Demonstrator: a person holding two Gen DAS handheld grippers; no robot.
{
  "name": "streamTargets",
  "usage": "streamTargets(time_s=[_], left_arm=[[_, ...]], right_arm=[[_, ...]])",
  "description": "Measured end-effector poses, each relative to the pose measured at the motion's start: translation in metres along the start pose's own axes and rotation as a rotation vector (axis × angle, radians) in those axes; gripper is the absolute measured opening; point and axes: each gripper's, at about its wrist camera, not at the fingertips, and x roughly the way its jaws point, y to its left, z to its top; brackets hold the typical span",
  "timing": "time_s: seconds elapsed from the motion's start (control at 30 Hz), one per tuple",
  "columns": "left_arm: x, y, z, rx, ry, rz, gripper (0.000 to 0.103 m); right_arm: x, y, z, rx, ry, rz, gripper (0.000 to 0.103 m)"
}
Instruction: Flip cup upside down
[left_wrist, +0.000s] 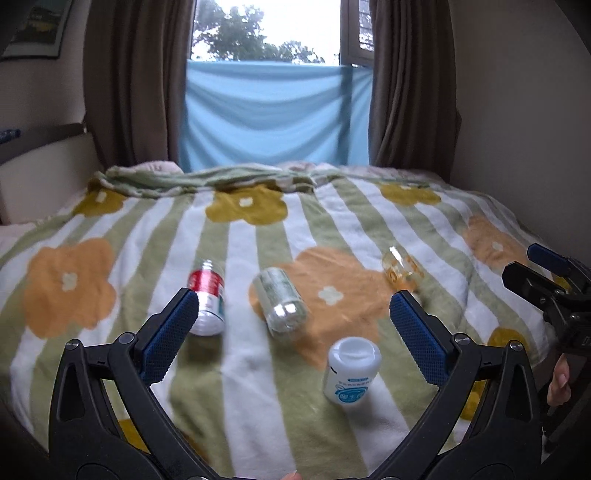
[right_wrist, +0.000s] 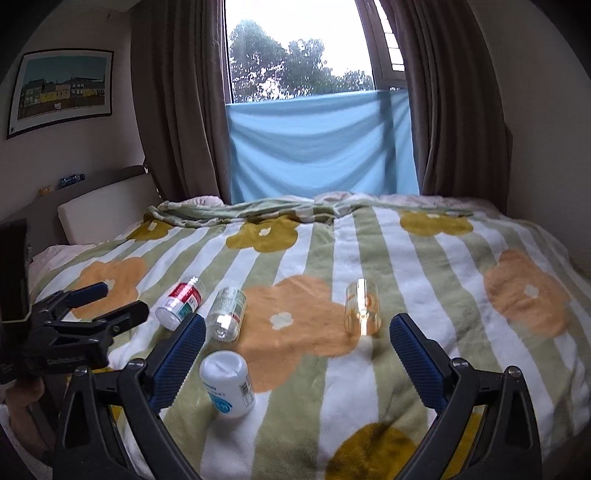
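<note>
Several cups are on the flowered blanket. A red-and-white cup (left_wrist: 207, 302) (right_wrist: 180, 302) lies on its side at the left. Beside it a clear cup with a green label (left_wrist: 282, 301) (right_wrist: 227, 314) also lies on its side. A clear yellowish glass (left_wrist: 400, 267) (right_wrist: 362, 308) lies tipped over at the right. A white cup with a blue label (left_wrist: 351, 373) (right_wrist: 228, 384) stands nearest me, slightly tilted. My left gripper (left_wrist: 294, 298) (right_wrist: 122, 297) hovers open above the cups, holding nothing. My right gripper (right_wrist: 298, 321) (left_wrist: 526, 264) is open too, short of the glass.
The striped green-and-white blanket (right_wrist: 424, 280) covers the whole bed. A headboard cushion (right_wrist: 107, 212) is at the left, a wall at the right. Brown curtains (right_wrist: 177, 103) and a blue cloth (right_wrist: 321, 147) hang at the window behind the bed. A hand (left_wrist: 559, 384) holds the right gripper.
</note>
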Motion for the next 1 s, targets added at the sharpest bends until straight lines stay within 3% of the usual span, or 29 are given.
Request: streamTargets(time_s=[0.27,1.0], left_arm=[[-0.052,0.032,0.012,-0.024,-0.12,0.075,0.103],[-0.055,0.05,-0.004,-0.046,-0.134,0.087,0.103]], right_arm=[[-0.014,0.027,0.018,-0.006,-0.099,-0.075,0.1],[-0.015,0.052,0.014,-0.039,-0.104,-0.126,0.1]])
